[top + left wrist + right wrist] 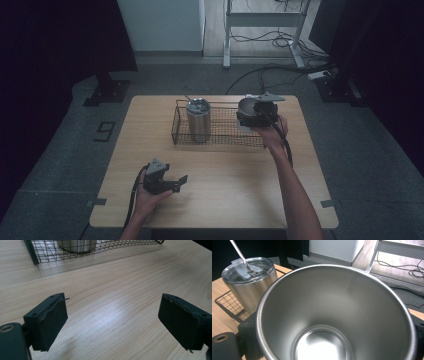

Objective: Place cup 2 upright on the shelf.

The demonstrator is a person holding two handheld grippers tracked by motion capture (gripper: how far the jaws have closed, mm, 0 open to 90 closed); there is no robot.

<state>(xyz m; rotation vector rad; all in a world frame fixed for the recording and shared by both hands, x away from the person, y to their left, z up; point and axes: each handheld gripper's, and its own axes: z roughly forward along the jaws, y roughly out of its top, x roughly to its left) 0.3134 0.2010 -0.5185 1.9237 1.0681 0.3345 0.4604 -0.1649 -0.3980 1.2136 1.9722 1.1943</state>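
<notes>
While the left tongs (176, 184) rest low over the near-left part of the counter (225, 195) with nothing between them, the high view puts the work at the far right: the right tongs (248, 111) hold an open steel cup (247, 106) over the right end of the wire basket (220, 137). A lidded steel tumbler (198, 121) stands upright in the basket's left part, apart from the cup. The cup seems tipped, its mouth turned up and toward the camera, so its long axis is not plainly upright. The right hand is much the nearer to the basket; the left is well apart from it.

In the left gripper view, the black tongs stand spread over bare, pale wood-grain counter (112, 315), their pads matte and a little rough at the edges. The basket (75, 252), thin black mesh, lies ahead at the top of the frame with the tumbler's base (76, 246) inside.

In the right gripper view, the cup (332, 315) sits pinched by the tongs at its sides, its brushed inner wall tapering to a round, shiny bottom. To its left stands the tumbler (249, 290), brushed steel with a clear lid and a straw (239, 256), on the basket's mesh (229, 306). I judge the next move is setting the cup down in the free space right of the tumbler.
</notes>
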